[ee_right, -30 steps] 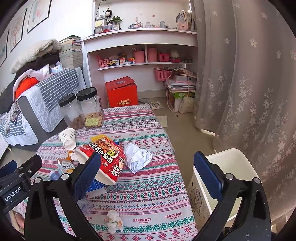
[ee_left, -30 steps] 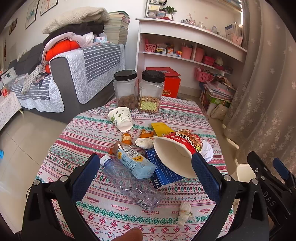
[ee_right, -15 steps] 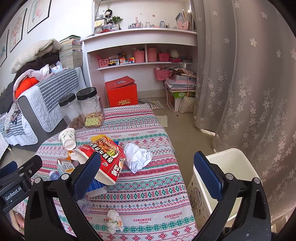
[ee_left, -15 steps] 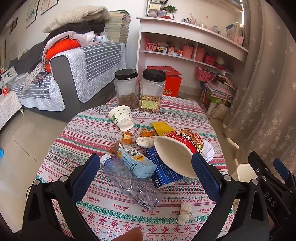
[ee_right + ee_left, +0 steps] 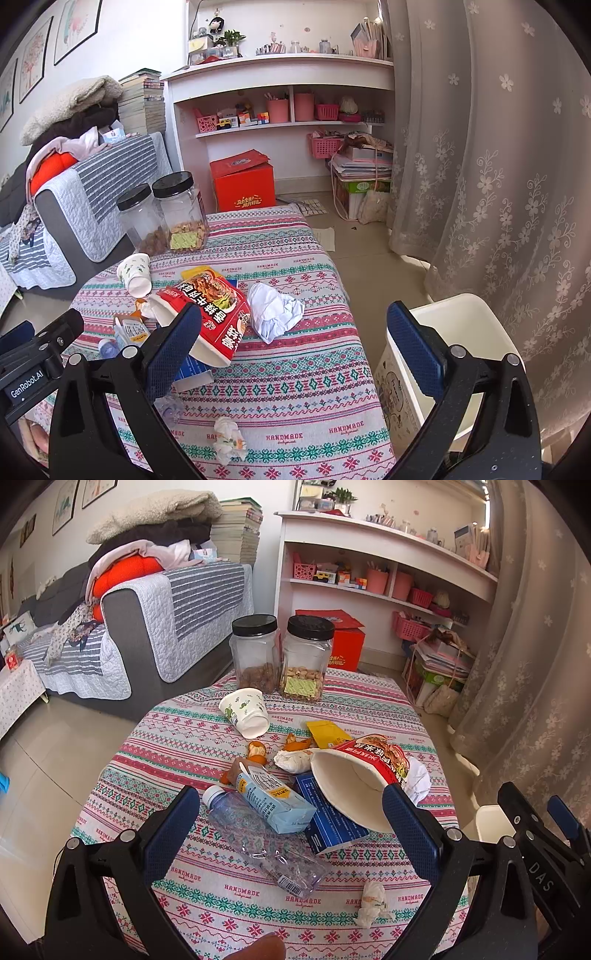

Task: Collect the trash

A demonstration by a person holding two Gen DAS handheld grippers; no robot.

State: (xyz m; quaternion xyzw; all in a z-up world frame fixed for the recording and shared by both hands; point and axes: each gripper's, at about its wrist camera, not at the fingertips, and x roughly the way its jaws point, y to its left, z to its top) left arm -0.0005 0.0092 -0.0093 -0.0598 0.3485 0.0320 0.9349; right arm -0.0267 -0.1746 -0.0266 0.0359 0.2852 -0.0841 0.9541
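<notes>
Trash lies piled on the table (image 5: 177,734): noodle cup (image 5: 354,775), carton (image 5: 275,797), bottle (image 5: 258,840), tissue wad (image 5: 371,908). Bin (image 5: 454,332) sits beside the table, apparently empty. Left gripper (image 5: 286,834) and right gripper (image 5: 291,350) hover, fingers spread, holding nothing. Collecting not started; next, probably pinch one piece.

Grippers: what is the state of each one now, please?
Left gripper: open, holding nothing, above the trash on the table.
Right gripper: open, holding nothing, between the table and the white bin.
</notes>
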